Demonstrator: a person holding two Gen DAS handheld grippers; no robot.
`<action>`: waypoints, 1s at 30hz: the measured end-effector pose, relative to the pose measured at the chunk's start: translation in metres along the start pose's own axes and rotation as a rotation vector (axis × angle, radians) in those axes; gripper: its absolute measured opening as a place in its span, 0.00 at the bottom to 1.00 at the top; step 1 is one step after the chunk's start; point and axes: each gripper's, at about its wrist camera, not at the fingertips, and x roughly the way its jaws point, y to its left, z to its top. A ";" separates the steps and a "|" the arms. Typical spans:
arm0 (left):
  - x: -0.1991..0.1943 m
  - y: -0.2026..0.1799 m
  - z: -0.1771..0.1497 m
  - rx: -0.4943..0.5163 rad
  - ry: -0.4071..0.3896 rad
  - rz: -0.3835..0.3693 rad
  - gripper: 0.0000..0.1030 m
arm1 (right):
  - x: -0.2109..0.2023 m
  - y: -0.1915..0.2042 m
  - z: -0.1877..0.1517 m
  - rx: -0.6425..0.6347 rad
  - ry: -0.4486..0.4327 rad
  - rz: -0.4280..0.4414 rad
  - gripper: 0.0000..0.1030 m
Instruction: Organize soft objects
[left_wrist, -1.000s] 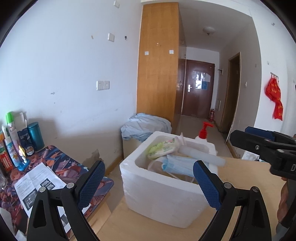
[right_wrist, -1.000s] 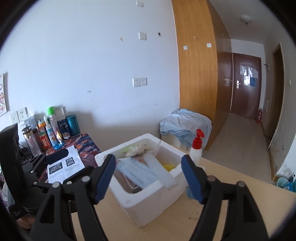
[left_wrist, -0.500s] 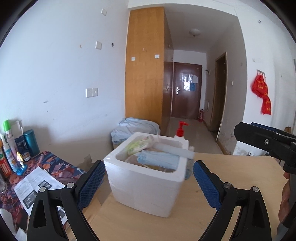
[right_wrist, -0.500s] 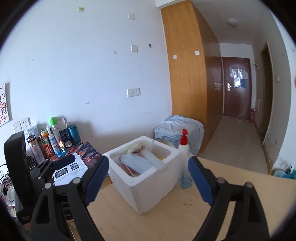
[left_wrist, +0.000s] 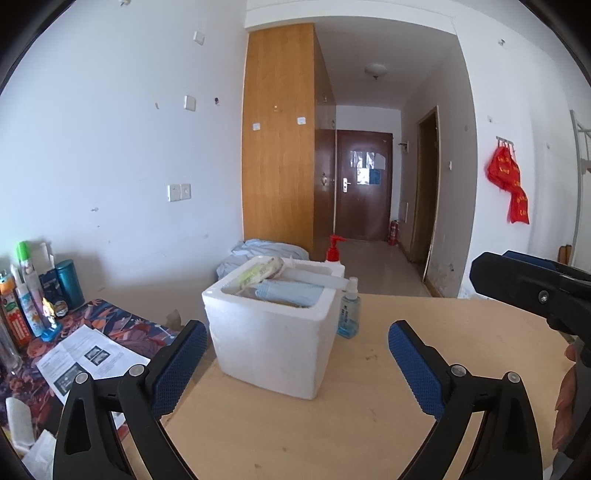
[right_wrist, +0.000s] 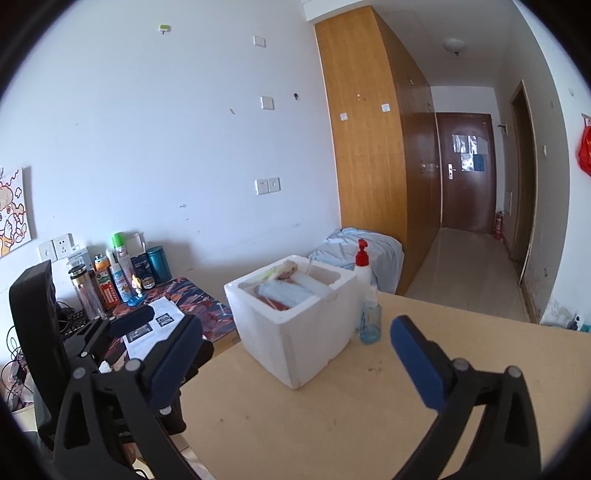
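A white foam box (left_wrist: 273, 341) stands on the wooden table (left_wrist: 332, 424), also in the right wrist view (right_wrist: 295, 339). It holds soft things: a blue mask pack (left_wrist: 290, 291), a green-white packet (left_wrist: 260, 271) and a white roll (left_wrist: 314, 277). My left gripper (left_wrist: 297, 363) is open and empty, held back from the box. My right gripper (right_wrist: 295, 363) is open and empty, also back from the box; it shows at the right of the left wrist view (left_wrist: 532, 288).
A small blue spray bottle (left_wrist: 349, 312) and a red-pump bottle (left_wrist: 334, 249) stand beside the box. A side table at left carries bottles (left_wrist: 26, 288), a teal tin (left_wrist: 68, 282) and a leaflet (left_wrist: 86, 360). A blue cloth heap (left_wrist: 258, 251) lies behind.
Both grippers have pulled back and up from the foam box, which now looks smaller and farther. Both stay open and empty. The small spray bottle has come into view.
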 end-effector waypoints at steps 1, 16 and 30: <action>-0.003 -0.002 -0.001 0.004 0.001 -0.003 0.96 | -0.003 0.000 -0.002 0.002 -0.001 -0.002 1.00; -0.034 -0.043 -0.017 0.030 -0.028 -0.120 0.97 | -0.070 -0.024 -0.034 0.052 -0.053 -0.105 1.00; -0.051 -0.093 -0.051 0.033 -0.066 -0.245 0.97 | -0.138 -0.037 -0.090 0.067 -0.199 -0.339 1.00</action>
